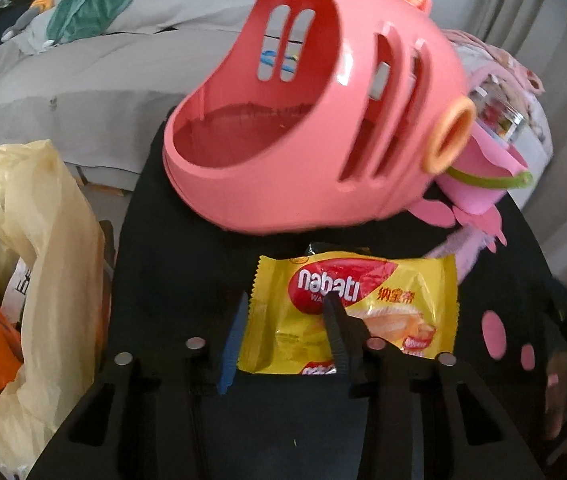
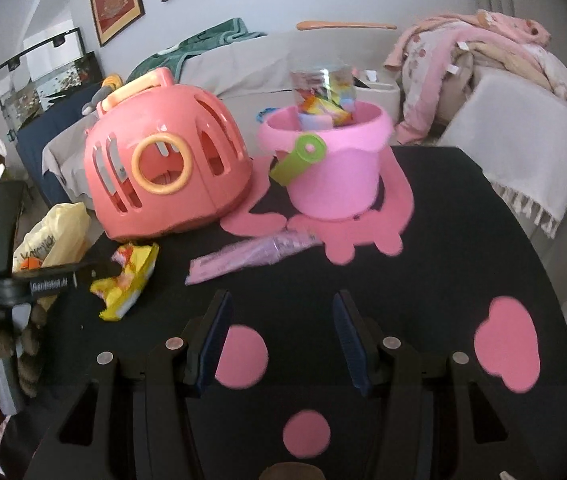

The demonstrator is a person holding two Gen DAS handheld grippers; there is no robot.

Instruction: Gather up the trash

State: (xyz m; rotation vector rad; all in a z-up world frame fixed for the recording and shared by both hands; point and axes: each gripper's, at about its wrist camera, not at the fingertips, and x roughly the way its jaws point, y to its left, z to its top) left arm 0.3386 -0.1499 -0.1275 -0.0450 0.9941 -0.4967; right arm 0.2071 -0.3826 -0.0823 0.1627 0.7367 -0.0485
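My left gripper is down over the yellow wafer wrapper, which lies near the left edge of the black table. One finger lies on top of the wrapper and the other sits just past its side. I cannot tell if they are squeezing it — the bottom of the wrapper is hidden behind my gripper.

My right gripper is open about halfway and holds nothing. Under it is bare table with pink spots.

A pink toy basket sits toward the back of the table. Beside it stands a pink bucket full of small bright things — too blurry to name. A thin purple packet lies in front of them.

Off the left edge hangs a pale yellow plastic bag; its inside is hard to see. Behind the table is a grey sofa with a green towel on it.
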